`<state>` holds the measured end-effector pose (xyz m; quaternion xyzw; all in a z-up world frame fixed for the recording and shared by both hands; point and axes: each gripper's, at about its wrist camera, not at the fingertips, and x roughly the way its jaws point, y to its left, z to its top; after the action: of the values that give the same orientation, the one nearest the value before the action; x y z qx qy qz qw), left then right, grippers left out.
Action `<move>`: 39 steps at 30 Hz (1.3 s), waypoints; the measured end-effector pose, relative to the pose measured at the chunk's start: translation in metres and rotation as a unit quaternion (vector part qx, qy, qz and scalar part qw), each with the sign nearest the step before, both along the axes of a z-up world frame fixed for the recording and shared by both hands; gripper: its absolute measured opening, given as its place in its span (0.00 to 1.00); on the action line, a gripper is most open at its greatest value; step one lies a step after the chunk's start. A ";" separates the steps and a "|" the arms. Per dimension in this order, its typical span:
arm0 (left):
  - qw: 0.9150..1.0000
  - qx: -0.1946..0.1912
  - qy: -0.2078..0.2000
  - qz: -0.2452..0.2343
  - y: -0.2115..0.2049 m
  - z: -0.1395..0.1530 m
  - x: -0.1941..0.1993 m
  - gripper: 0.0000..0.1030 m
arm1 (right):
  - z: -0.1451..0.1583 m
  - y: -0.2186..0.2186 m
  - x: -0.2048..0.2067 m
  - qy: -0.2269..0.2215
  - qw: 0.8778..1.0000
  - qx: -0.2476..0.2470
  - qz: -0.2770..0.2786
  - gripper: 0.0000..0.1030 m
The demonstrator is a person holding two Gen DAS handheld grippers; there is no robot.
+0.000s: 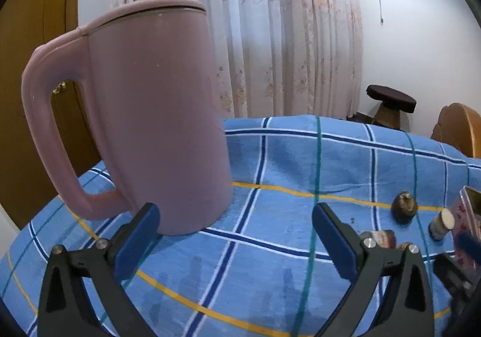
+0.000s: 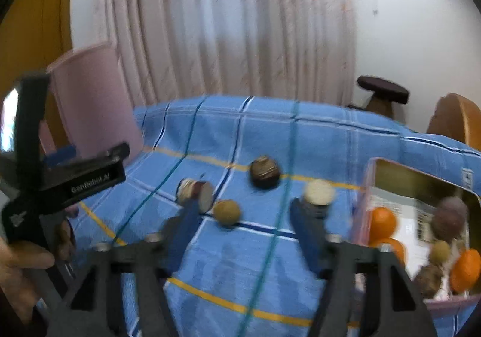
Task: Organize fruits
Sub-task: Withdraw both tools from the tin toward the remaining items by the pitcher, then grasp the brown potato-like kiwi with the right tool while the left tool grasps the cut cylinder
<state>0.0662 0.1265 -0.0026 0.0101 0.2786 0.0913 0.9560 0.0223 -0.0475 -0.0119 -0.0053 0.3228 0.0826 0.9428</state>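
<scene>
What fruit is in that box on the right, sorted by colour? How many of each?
In the box, as far as the blurred right wrist view shows:
Orange fruits: 3
Dark brownish-purple fruits: 2
Small tan fruit: 1
Total: 6

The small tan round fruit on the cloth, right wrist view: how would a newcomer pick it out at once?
Start at the blue checked tablecloth, left of the pink tray holding oranges. Loose pieces lie there: a dark round fruit farther back and a cut piece with a pale face. The tan fruit is nearest the camera, the only plain, light brown ball.
</scene>
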 end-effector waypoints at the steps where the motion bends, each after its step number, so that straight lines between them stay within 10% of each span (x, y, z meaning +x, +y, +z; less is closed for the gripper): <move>1: 1.000 0.000 0.000 0.002 0.000 0.000 -0.001 1.00 | -0.004 0.004 0.008 0.016 1.000 -0.009 0.002 0.42; 12: 1.000 -0.007 0.013 -0.005 0.003 0.000 0.003 1.00 | -0.033 0.017 0.062 0.114 0.993 -0.003 0.018 0.37; 33: 0.995 -0.029 0.020 -0.096 -0.027 0.000 -0.009 0.98 | 0.005 -0.013 -0.030 -0.024 1.000 -0.012 -0.015 0.30; 39: 0.983 -0.092 0.053 -0.150 -0.040 -0.004 -0.006 0.76 | 0.002 -0.029 -0.033 -0.010 1.000 0.016 -0.023 0.30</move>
<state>0.0605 0.0861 -0.0064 -0.0313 0.3316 -0.0802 0.9395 -0.0104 -0.0769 -0.0095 0.0162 0.3119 0.0656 0.9477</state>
